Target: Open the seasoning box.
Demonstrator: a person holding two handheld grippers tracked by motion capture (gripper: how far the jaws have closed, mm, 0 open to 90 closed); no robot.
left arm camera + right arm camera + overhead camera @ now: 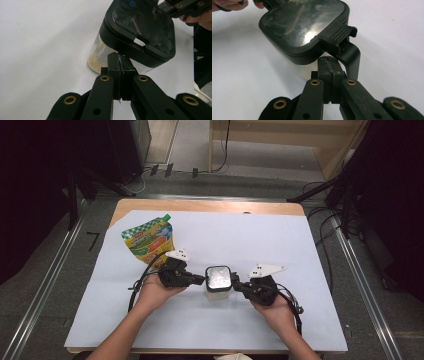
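The bench (280,209) is wooden, with a pale sheet (210,320) covering most of its top; its near edge is cut off by the person's forearms coming in from below. On the sheet, toward the far left, a green and yellow refill pouch (149,241) lies flat, its long axis running from the near end up to a green spout at the far right corner; the print on it is too small to read.

Near the middle of the sheet stands the jar (218,284), upright, a clear squarish container with a black lid (140,30) whose glossy window faces straight up. In the left gripper view a low layer of tan grains shows through the clear wall, but most of the body is hidden beneath the lid. In the right gripper view a ribbed black latch (340,33) juts from the lid toward that camera, with a black strap curving down below it.

The left tool (202,280) meets the jar from its left, jaws pressed together with nothing between them, tips against the lid's lower edge. The right tool (235,283) comes from the other side, jaws likewise closed and empty, tips just under the latch; whether they touch it is hard to make out
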